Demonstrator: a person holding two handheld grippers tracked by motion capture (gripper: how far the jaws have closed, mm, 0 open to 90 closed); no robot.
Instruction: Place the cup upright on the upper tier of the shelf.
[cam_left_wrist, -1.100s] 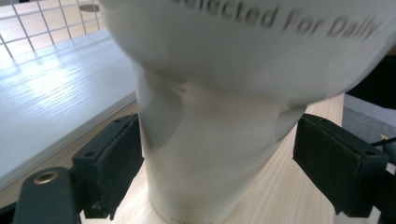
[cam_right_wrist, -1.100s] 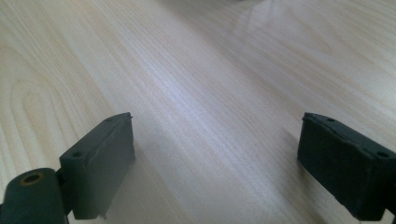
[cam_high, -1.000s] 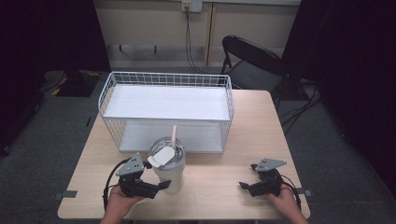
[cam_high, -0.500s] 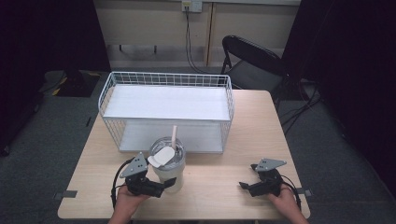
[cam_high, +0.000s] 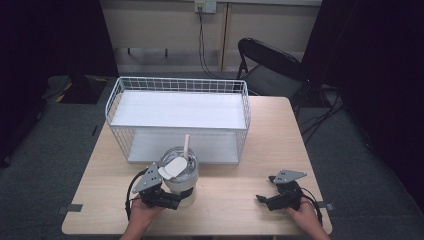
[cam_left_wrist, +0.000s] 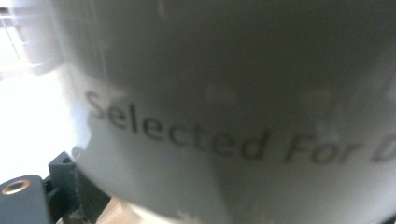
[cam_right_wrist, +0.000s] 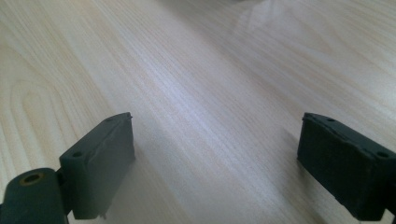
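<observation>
Pale wood table (cam_high: 235, 192) under both my tools. My left gripper (cam_high: 172, 200) reaches around the base of the lidded tumbler (cam_high: 180, 172), which stands just before the white wire basket (cam_high: 177, 107); whether it clamps I cannot tell. My right gripper (cam_right_wrist: 215, 163) rests spread wide, holding nothing, well apart.

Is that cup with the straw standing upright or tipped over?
Upright: the cup stands on its base on the table, straw pointing up.
</observation>
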